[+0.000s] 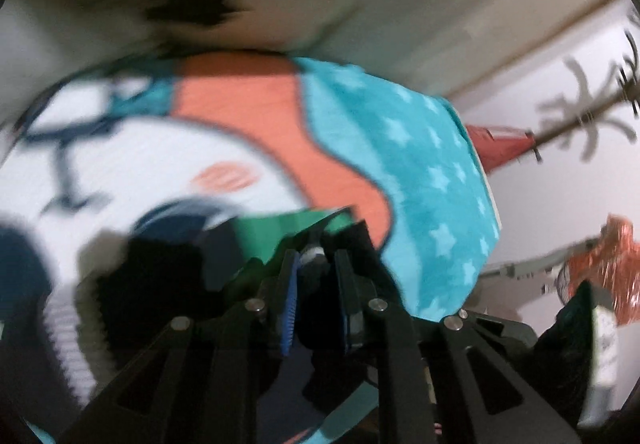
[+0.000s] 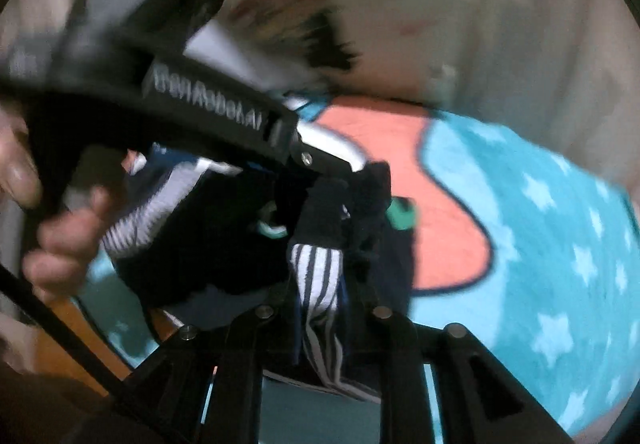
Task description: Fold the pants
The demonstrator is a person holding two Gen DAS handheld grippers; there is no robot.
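we've got the pants (image 2: 320,284), dark navy with white stripes, bunched up over a teal star blanket (image 2: 540,244). both the left hand-held gripper (image 1: 316,276) and right hand-held gripper (image 2: 324,276) pinch the fabric. lettering on the left one is blurry, maybe "robot ai".

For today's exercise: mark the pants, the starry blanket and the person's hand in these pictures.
pants (image 2: 316,284): right wrist view, on the striped white band.
starry blanket (image 1: 420,163): left wrist view, on its teal star-printed area.
person's hand (image 2: 60,244): right wrist view, on a finger.

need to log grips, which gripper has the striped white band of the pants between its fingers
The right gripper: the striped band runs between its fingers. The left gripper pinches only dark fabric of the pants.
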